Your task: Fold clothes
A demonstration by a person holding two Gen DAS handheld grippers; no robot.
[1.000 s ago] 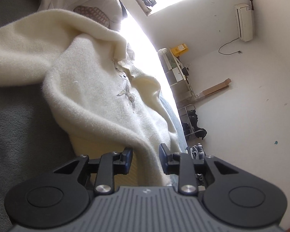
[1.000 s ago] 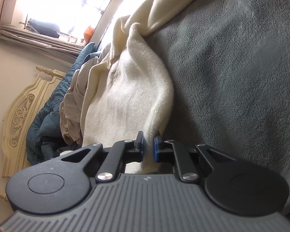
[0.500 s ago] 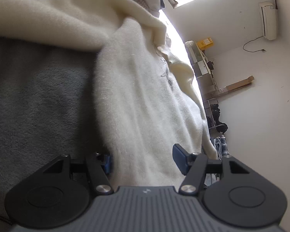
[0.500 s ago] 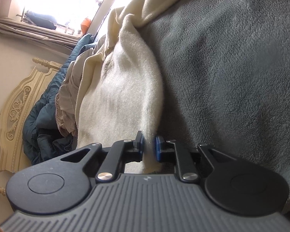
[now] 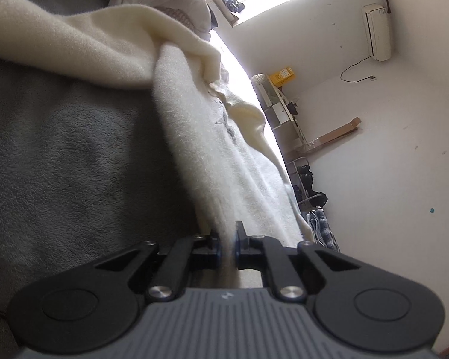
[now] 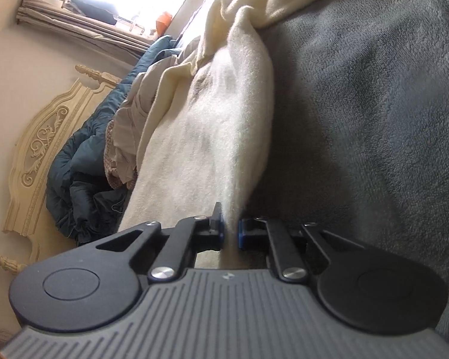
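Now we see bare grey blanket beside the cream sweater in both views, with clothes heaped beyond it. Our left gripper is clenched on the sweater's near edge, and our right gripper pinches another edge; the cloth stretches away from both.

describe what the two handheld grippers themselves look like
Both match: the left gripper and right gripper have a grey ribbed body with a small logo, black linkage arms with silver screws, round black side discs, and black fingers with blue pads. No cables or sleeves show.
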